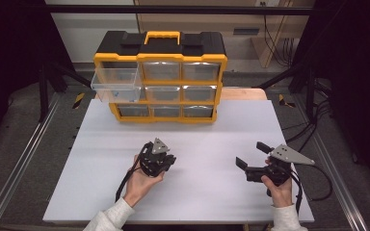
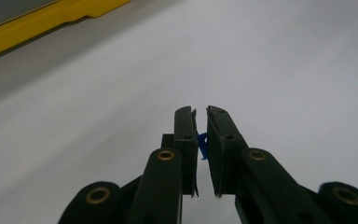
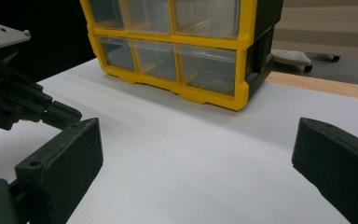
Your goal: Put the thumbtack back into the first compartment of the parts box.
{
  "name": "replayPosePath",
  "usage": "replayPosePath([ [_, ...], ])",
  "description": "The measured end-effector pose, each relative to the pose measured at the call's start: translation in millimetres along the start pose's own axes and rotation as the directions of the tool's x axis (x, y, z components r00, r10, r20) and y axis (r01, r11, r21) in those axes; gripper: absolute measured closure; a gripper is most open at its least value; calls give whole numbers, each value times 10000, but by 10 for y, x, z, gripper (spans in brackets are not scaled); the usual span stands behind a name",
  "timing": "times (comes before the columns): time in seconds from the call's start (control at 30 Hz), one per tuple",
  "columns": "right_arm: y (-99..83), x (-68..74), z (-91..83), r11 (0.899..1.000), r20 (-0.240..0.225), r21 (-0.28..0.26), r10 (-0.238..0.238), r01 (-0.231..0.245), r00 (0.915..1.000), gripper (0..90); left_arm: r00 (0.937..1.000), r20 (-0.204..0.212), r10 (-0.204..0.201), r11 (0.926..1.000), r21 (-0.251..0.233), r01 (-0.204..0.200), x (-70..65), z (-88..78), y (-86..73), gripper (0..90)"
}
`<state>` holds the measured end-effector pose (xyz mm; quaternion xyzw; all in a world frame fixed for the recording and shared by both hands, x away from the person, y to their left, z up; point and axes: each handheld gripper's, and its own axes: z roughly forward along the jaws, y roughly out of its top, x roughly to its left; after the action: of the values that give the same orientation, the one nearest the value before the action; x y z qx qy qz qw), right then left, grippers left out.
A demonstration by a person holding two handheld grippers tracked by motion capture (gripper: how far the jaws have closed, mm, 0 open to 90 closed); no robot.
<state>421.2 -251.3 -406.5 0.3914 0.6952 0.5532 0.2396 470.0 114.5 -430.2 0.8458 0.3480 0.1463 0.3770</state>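
Observation:
A yellow and black drawer organiser (image 1: 173,50) stands at the back of the white table (image 1: 197,130). Its clear top-left drawer (image 1: 115,79) is pulled out, with a small blue speck inside. My left gripper (image 1: 166,159) rests on the table in front of it. In the left gripper view its jaws (image 2: 200,112) are almost closed on a small blue piece (image 2: 202,145) pinched between the pads. My right gripper (image 1: 251,155) sits to the right, jaws wide open (image 3: 196,140) and holding nothing. The organiser (image 3: 186,51) stands ahead of it.
The organiser's yellow base (image 2: 37,21) crosses the top-left corner of the left gripper view. A wooden edge (image 3: 321,86) shows beyond the white board. Dark frame legs and cables flank the table. White board lies open between both grippers and the organiser.

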Motion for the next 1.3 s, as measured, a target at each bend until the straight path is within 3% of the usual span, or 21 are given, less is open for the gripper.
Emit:
replayPosePath([
  [0.3, -7, -1, 11, 10000, 13, 22, 3, -3, 10000, 22, 9998, 40, -185, 9996, -212, 186, 56, -153, 29, 824],
  [0.87, -9, -3, 12, 9999, -3, -31, -144, 144, 9999, 21, 9999, -106, -82, 9976, -690, 75, 130, -478, 133, 824],
  [1.3, -5, -3, 12, 10000, 84, -17, 21, -21, 10000, 21, 9996, -158, -235, 9935, -1115, 216, 204, -648, 225, 824],
])
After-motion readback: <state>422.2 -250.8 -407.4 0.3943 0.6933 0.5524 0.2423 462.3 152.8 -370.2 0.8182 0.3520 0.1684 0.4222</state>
